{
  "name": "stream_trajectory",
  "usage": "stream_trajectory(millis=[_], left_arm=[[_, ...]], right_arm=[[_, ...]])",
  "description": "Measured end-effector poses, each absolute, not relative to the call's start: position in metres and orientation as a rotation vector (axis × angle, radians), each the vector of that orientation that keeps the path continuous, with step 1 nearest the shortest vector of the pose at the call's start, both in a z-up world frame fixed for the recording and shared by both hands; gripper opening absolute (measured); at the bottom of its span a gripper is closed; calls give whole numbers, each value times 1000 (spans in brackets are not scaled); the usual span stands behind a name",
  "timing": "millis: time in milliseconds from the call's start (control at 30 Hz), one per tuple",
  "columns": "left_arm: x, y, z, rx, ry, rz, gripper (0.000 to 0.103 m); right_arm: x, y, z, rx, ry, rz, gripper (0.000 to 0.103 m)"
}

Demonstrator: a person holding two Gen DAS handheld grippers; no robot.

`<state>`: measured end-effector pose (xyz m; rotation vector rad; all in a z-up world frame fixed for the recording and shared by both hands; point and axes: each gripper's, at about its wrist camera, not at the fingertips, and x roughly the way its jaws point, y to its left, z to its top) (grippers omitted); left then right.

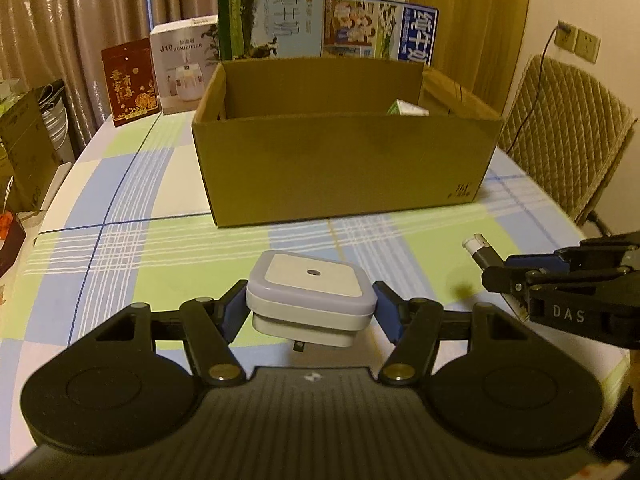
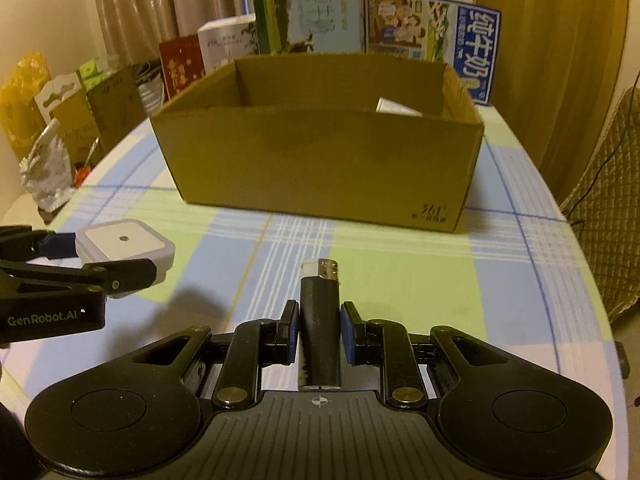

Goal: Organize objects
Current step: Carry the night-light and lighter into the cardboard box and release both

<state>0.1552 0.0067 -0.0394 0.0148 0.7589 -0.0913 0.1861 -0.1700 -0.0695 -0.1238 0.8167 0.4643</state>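
My left gripper [image 1: 310, 300] is shut on a white square plug-in night light [image 1: 310, 284], held above the checked tablecloth; the same night light [image 2: 124, 246] shows at the left of the right wrist view. My right gripper [image 2: 319, 326] is shut on a black lighter [image 2: 320, 328] with a white and metal top, pointing forward. The lighter [image 1: 478, 250] also appears at the right edge of the left wrist view. An open cardboard box [image 1: 344, 160] stands ahead of both grippers, with a small carton [image 1: 406, 107] lying inside at its right.
Printed boxes and cartons [image 1: 276, 16] stand in a row behind the cardboard box. A quilted chair [image 1: 560, 132] is at the right. Bags and boxes [image 2: 60, 120] crowd the left side beyond the table's [image 2: 400, 280] edge.
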Motion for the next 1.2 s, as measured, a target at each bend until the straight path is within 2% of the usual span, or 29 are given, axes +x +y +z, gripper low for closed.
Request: stream_trajectory(millis=[733, 1200], left_arm=[[127, -3, 18, -18, 691, -104, 61], [195, 8, 67, -3, 638, -144, 61]], right_arm=[[160, -186, -4, -73, 745, 468, 19], [220, -178, 52, -56, 677, 497, 19]])
